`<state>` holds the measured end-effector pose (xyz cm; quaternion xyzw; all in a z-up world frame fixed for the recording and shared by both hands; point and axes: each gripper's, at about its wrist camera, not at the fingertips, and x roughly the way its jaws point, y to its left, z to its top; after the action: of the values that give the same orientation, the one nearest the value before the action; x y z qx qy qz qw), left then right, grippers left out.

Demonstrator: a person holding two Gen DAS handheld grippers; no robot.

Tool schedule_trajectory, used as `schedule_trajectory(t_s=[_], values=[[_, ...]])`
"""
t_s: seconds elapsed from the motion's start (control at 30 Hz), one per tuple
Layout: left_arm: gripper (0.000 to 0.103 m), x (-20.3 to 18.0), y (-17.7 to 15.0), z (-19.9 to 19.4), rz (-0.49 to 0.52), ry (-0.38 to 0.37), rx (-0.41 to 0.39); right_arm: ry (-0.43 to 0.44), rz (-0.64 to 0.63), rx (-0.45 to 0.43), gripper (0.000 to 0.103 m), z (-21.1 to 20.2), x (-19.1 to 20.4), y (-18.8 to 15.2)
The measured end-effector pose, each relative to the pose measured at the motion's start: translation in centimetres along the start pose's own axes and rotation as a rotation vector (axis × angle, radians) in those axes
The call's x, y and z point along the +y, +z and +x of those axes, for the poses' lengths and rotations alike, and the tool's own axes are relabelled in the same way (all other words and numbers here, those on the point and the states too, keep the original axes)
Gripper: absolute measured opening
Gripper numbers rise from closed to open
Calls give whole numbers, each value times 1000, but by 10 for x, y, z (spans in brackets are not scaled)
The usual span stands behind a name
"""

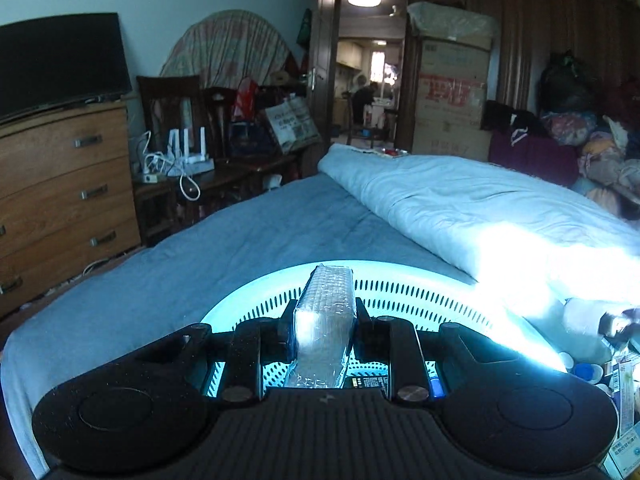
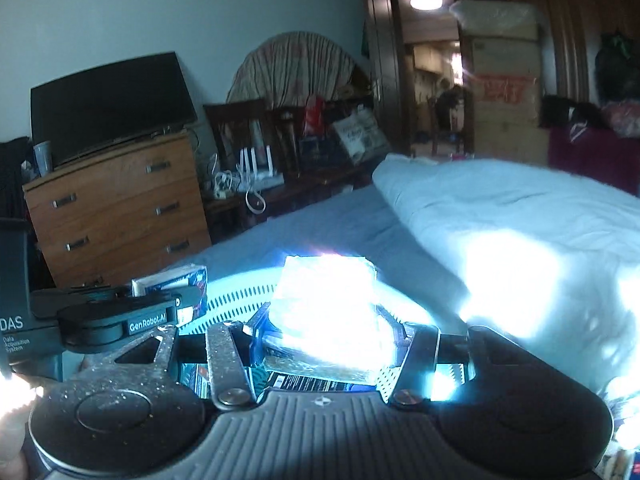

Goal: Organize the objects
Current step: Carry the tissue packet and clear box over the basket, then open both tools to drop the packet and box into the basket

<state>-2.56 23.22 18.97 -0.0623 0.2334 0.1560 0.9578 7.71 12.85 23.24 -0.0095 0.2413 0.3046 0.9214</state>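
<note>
My left tongs [image 1: 324, 320] are clamped on a narrow clear-wrapped packet [image 1: 326, 316] and my right tongs [image 2: 324, 332] on a wider glare-washed clear-wrapped block [image 2: 326, 312], both above the white slotted plastic basket [image 1: 400, 280] on the bed. Slick wrap could slip through the pads, or a packet could catch the basket rim and fall onto the bed.

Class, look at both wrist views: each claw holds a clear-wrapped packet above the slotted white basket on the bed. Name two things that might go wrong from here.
1. The left claw pinches only the lower part of its tall wrapped packet; the slick film might slip or the packet tip.
2. Sun glare washes out the right claw's packet and part of the basket, so judging a drop spot may be hard.
</note>
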Motion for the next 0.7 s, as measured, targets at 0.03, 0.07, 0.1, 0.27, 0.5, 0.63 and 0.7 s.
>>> schedule_trajectory(t_s=[0.03, 0.07, 0.1, 0.27, 0.5, 0.63, 0.7], values=[[26, 1, 0, 3, -1, 1, 3, 0, 0, 6, 54, 3, 2, -1], [26, 3, -1, 4, -1, 1, 5, 0, -1, 11, 54, 6, 4, -4], [26, 5, -2, 5, -1, 2, 8, 1, -1, 14, 54, 9, 6, -5], [26, 9, -3, 13, 2, 5, 17, 6, -5, 20, 54, 26, 15, -2], [26, 11, -3, 20, 8, 8, 29, 6, -5, 17, 54, 24, 22, -2], [26, 11, -3, 21, 10, 9, 29, 3, -3, 18, 54, 26, 23, -1], [29, 10, -2, 22, 18, 20, 30, 3, -4, 18, 55, 26, 23, 0]])
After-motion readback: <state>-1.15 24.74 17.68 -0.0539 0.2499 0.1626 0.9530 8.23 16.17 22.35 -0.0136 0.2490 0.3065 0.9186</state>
